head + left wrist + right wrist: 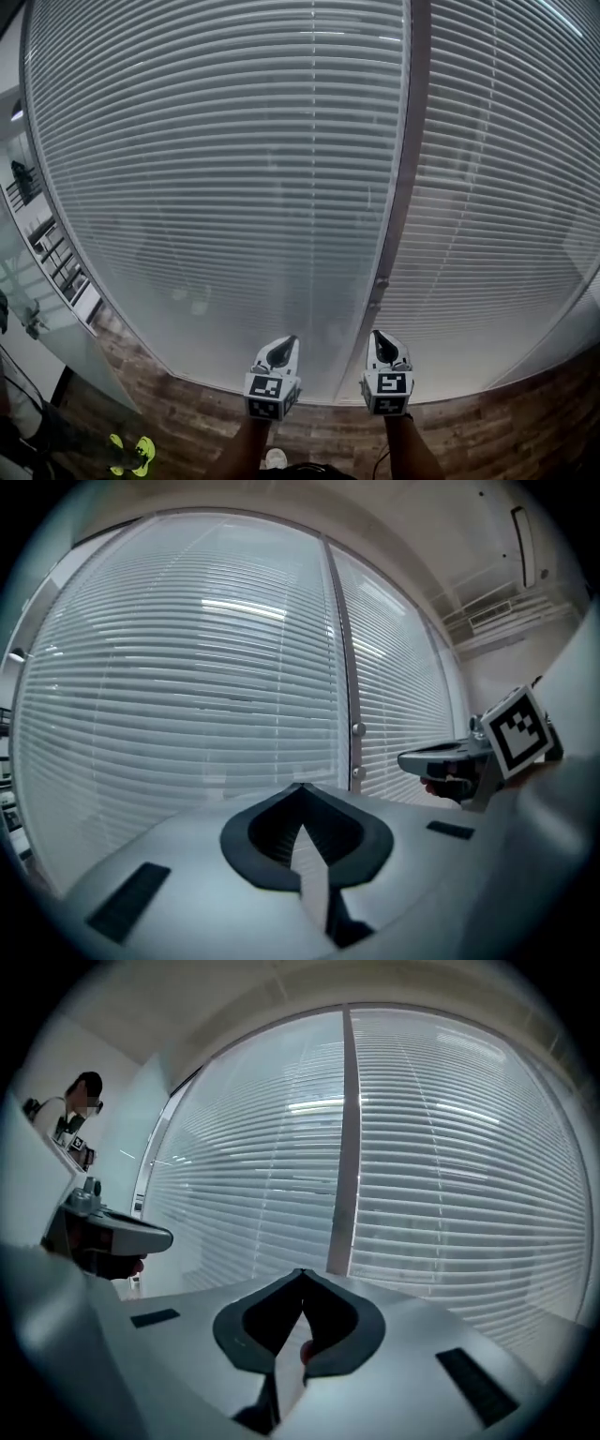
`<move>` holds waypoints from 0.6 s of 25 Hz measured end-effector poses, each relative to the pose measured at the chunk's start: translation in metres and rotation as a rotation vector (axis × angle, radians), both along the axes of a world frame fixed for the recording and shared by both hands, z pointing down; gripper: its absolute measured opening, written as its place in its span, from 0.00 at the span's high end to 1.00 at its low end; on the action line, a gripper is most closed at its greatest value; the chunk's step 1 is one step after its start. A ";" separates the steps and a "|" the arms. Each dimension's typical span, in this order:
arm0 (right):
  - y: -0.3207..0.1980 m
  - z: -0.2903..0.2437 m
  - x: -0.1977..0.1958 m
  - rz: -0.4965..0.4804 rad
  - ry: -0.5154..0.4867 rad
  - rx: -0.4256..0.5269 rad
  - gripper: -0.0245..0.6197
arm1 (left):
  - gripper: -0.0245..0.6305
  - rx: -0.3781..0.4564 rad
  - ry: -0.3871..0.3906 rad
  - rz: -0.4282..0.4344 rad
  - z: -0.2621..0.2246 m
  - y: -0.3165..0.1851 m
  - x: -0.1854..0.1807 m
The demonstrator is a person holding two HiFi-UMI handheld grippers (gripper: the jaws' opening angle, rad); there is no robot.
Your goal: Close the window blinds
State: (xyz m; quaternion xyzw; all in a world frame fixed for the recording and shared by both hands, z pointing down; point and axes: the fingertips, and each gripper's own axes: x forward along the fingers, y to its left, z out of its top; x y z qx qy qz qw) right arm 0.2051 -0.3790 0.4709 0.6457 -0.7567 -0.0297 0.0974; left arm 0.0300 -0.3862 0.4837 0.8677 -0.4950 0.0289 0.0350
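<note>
White horizontal-slat window blinds, slats' long axis running left to right, fill the upper and middle frame beside a grey vertical mullion; left gripper and right gripper, bottom centre, jaws pressed together on nothing.

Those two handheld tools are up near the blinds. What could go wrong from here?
The left tool and right tool are both shut and empty, and no cord or wand shows clearly, so a grab might miss. The thin slats of the blinds could bend if a tip pokes them. The tools sit side by side, so they might bump.
</note>
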 end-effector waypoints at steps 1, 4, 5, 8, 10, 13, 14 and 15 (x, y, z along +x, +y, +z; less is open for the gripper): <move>0.006 0.000 -0.001 -0.005 -0.005 0.000 0.96 | 0.96 -0.003 0.000 -0.001 0.000 0.004 0.002; 0.024 -0.003 -0.006 -0.011 -0.016 -0.009 0.96 | 0.96 -0.019 -0.006 -0.008 0.005 0.016 0.003; 0.029 -0.005 -0.008 -0.011 -0.015 -0.015 0.96 | 0.96 -0.022 -0.010 -0.015 0.008 0.019 0.002; 0.039 0.001 -0.005 -0.023 -0.003 -0.008 0.96 | 0.96 -0.042 -0.008 -0.050 0.008 0.031 -0.002; 0.042 0.009 -0.001 -0.036 -0.009 0.011 0.96 | 0.96 -0.054 -0.008 -0.070 0.013 0.038 -0.006; 0.047 0.015 -0.003 -0.066 -0.042 0.038 0.96 | 0.96 -0.073 -0.019 -0.090 0.026 0.047 -0.017; 0.052 0.015 -0.004 -0.068 -0.054 0.034 0.96 | 0.96 -0.079 -0.011 -0.096 0.027 0.052 -0.021; 0.056 0.016 -0.006 -0.066 -0.065 0.026 0.96 | 0.96 -0.081 0.000 -0.103 0.027 0.057 -0.024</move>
